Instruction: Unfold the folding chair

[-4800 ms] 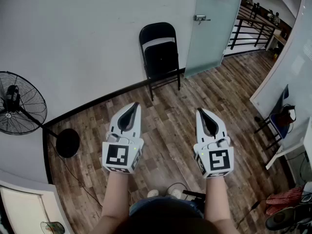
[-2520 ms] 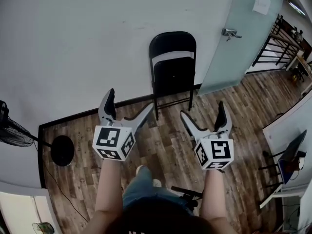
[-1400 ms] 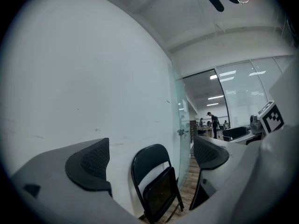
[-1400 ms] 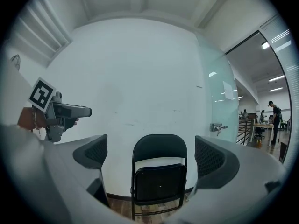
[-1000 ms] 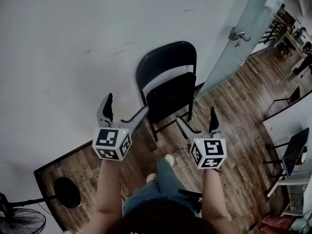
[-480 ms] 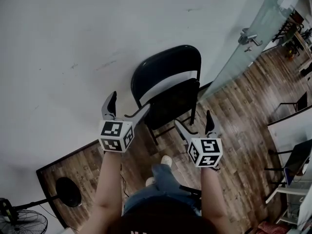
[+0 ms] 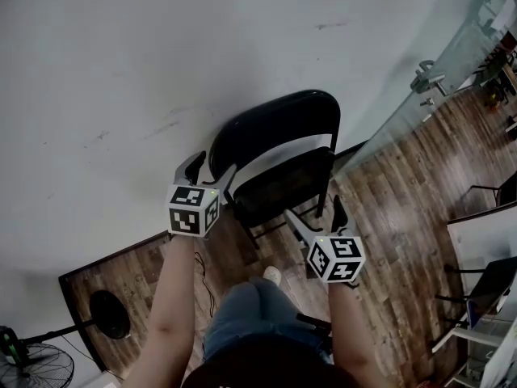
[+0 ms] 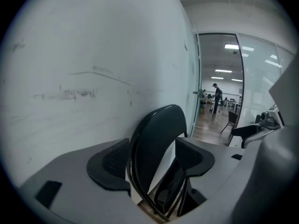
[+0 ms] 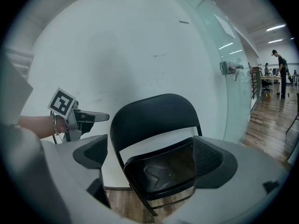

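Observation:
The black folding chair (image 7: 275, 132) stands folded, leaning on the white wall. My left gripper (image 7: 212, 166) is at the upper left edge of its backrest. In the left gripper view the backrest edge (image 8: 156, 139) stands between the jaws, which are closing. A strip of wall still shows beside the right pad, so I see no firm pinch. My right gripper (image 7: 312, 208) is open and wide, low in front of the folded seat. In the right gripper view the seat (image 9: 161, 171) fills the gap between the jaws but lies beyond them. That view also shows the left gripper (image 9: 86, 116) at the left.
A frosted glass door with a metal handle (image 7: 428, 79) stands right of the chair. A floor fan (image 7: 32, 362) and its round base (image 7: 109, 314) are at the lower left. The person's shoe (image 7: 272, 275) is on the wooden floor near the chair legs. Office furniture (image 7: 493, 217) lies far right.
Both grippers have moved forward and down to the chair. The left jaws, wide before, have narrowed round the backrest's left edge. The chair remains folded.

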The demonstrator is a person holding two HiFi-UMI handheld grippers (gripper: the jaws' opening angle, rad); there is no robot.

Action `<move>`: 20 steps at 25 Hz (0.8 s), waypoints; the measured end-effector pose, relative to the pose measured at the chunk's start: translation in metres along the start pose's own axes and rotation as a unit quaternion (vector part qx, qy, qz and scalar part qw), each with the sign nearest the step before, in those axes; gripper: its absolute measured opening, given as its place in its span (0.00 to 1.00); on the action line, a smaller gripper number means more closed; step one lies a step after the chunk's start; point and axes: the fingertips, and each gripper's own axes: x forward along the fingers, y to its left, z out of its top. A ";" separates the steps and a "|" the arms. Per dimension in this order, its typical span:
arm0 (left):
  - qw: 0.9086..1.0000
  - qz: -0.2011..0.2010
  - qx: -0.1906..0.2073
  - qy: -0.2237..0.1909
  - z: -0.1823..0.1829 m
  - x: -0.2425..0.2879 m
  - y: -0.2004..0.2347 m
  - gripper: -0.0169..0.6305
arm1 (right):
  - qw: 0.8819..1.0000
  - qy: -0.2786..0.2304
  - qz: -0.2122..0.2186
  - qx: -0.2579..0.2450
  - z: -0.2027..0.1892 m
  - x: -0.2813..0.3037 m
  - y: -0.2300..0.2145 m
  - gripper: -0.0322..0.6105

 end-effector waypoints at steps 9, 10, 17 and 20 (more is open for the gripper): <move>0.998 -0.022 0.019 0.064 -0.025 0.046 0.022 0.43 | 0.999 0.044 -0.007 0.027 -0.032 0.035 -0.005 0.93; 0.997 -0.026 0.020 0.067 -0.026 0.049 0.023 0.43 | 0.998 0.046 -0.012 0.032 -0.035 0.038 -0.005 0.93; 0.994 -0.061 0.045 0.079 -0.023 0.074 0.025 0.40 | 0.994 0.051 -0.018 0.097 -0.052 0.071 0.001 0.92; 0.993 -0.063 0.049 0.088 -0.025 0.083 0.025 0.38 | 0.989 0.046 -0.030 0.134 -0.059 0.091 0.000 0.91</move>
